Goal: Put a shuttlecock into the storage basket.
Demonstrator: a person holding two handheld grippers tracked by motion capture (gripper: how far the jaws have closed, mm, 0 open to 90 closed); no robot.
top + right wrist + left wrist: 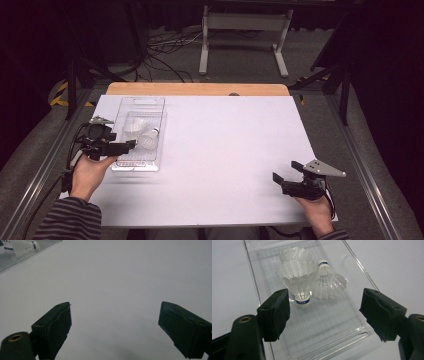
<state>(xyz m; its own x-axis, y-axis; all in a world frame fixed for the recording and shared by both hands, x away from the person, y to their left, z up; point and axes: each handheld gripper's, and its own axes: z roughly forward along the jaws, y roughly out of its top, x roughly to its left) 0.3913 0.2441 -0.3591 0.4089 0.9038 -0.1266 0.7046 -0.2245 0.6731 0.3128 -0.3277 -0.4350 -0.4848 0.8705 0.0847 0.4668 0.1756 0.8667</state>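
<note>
Clear plastic tray holds two white shuttlecocks; left gripper hovers above, jaws apart. Close gently on the near cork, sparing feathers. Right gripper idles, jaws apart, over the table.

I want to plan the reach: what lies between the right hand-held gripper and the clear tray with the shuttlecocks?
Nothing: in the high view, only bare white table lies between the right hand-held gripper and the tray.
</note>
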